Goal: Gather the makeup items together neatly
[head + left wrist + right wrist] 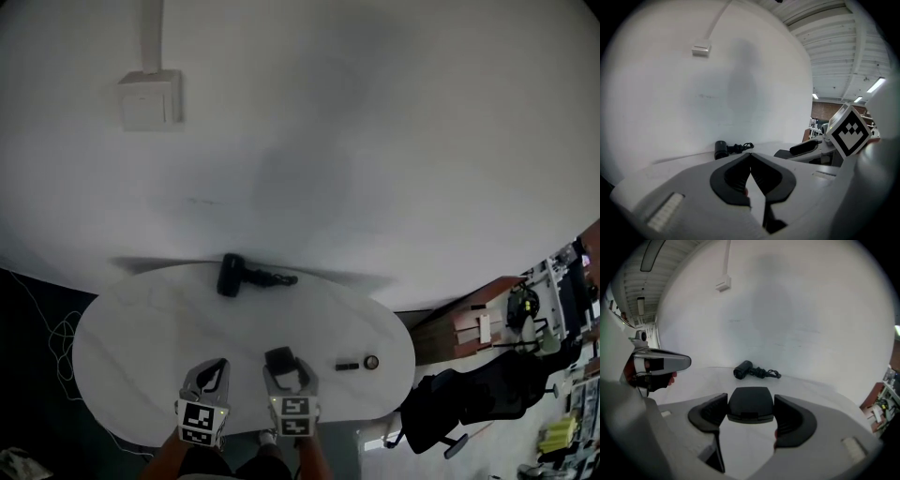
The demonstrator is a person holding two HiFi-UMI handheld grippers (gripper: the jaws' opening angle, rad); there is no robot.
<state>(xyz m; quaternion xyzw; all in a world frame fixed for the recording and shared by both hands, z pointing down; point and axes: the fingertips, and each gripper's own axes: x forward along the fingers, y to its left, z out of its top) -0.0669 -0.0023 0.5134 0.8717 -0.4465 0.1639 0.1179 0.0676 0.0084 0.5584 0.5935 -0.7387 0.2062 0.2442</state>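
Inside right claw (pixel 290 377), black compact (pixel 750 405)

This looks like an open-plan office or lab hall. A black swivel chair (pixel 461 398) and wooden desks (pixel 473 323) stand beside the white oval tabletop (pixel 141 328), and strip lights (pixel 876 85) line a ribbed industrial ceiling (pixel 829 42).

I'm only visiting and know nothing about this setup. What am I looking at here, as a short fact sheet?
Surface: white oval table
Left gripper: jaws together, nothing between them
Right gripper: jaws closed on a black compact case
Far edge of table: black hair dryer, its cord bundled beside it
Right of the grippers: small black stick and small round item, side by side on the table, too small to identify
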